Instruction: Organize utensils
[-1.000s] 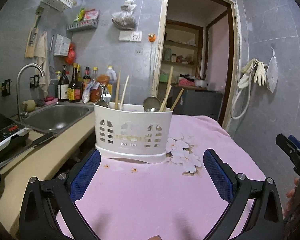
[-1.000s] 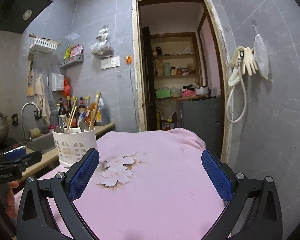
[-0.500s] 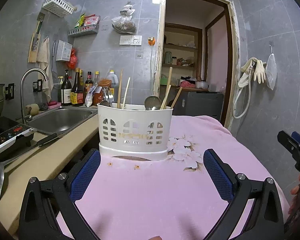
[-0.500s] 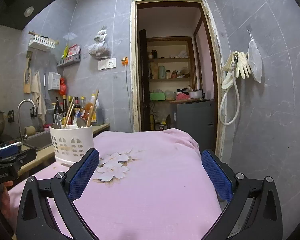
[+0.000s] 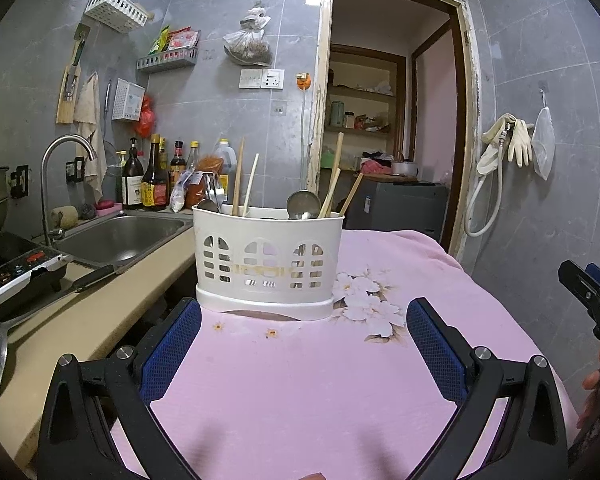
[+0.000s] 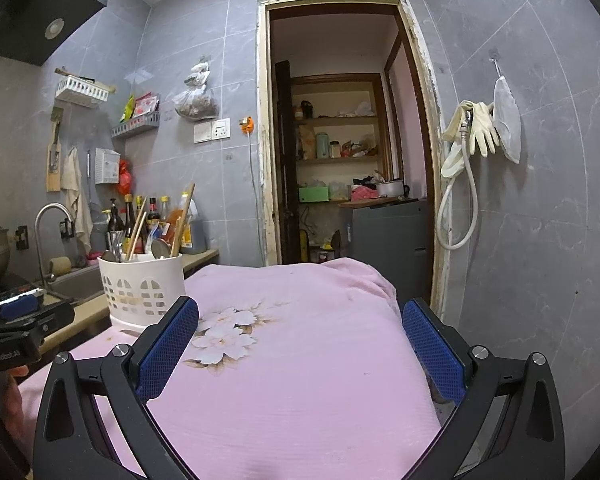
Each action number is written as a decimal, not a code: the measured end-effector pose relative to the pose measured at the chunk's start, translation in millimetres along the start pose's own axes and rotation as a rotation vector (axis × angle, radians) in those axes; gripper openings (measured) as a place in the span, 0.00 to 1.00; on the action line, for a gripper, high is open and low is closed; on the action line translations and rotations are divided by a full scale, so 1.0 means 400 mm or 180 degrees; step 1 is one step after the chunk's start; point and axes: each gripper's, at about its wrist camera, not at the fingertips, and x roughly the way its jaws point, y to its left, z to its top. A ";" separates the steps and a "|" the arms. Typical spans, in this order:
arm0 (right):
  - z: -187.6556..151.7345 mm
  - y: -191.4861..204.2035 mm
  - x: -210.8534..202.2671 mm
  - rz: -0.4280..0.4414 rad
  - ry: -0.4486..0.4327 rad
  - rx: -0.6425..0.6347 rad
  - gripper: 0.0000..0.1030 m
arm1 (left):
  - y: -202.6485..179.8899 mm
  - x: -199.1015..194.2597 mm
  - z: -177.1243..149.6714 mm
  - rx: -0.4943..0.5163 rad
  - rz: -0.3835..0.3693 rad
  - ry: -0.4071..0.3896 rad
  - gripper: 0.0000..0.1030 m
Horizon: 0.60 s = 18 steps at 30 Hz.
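Observation:
A white plastic utensil holder (image 5: 267, 262) stands on the pink flowered cloth (image 5: 300, 380), holding wooden chopsticks (image 5: 238, 178), a metal spoon (image 5: 302, 204) and other metal utensils. My left gripper (image 5: 303, 320) is open, a short way in front of the holder, with nothing between its blue pads. The holder (image 6: 142, 286) also shows at the left of the right wrist view. My right gripper (image 6: 300, 322) is open over the cloth (image 6: 300, 360), empty, to the right of the holder. The right gripper's side (image 5: 592, 300) appears at the left view's right edge.
A beige counter (image 5: 84, 312) with a steel sink (image 5: 116, 236), tap, bottles (image 5: 148, 180) and an induction cooker (image 5: 16, 272) runs along the left. A ladle (image 5: 4, 344) lies on the counter. An open doorway (image 6: 340, 160) lies ahead; gloves and a hose (image 6: 468, 148) hang on the right wall.
Both grippers have risen and tilted slightly, so the holder sits a bit lower and farther in each view. Both stay open and empty.

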 end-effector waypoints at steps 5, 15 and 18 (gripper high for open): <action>0.002 -0.002 0.001 0.0004 0.0011 0.0014 1.00 | 0.000 -0.002 0.001 0.0010 0.0013 -0.0006 0.98; 0.002 -0.003 0.002 0.0006 0.0019 0.0019 1.00 | 0.003 -0.002 0.003 -0.0014 0.0030 0.0017 0.98; 0.002 -0.002 0.003 0.0002 0.0020 0.0016 1.00 | 0.005 -0.003 0.001 -0.0012 0.0034 0.0012 0.98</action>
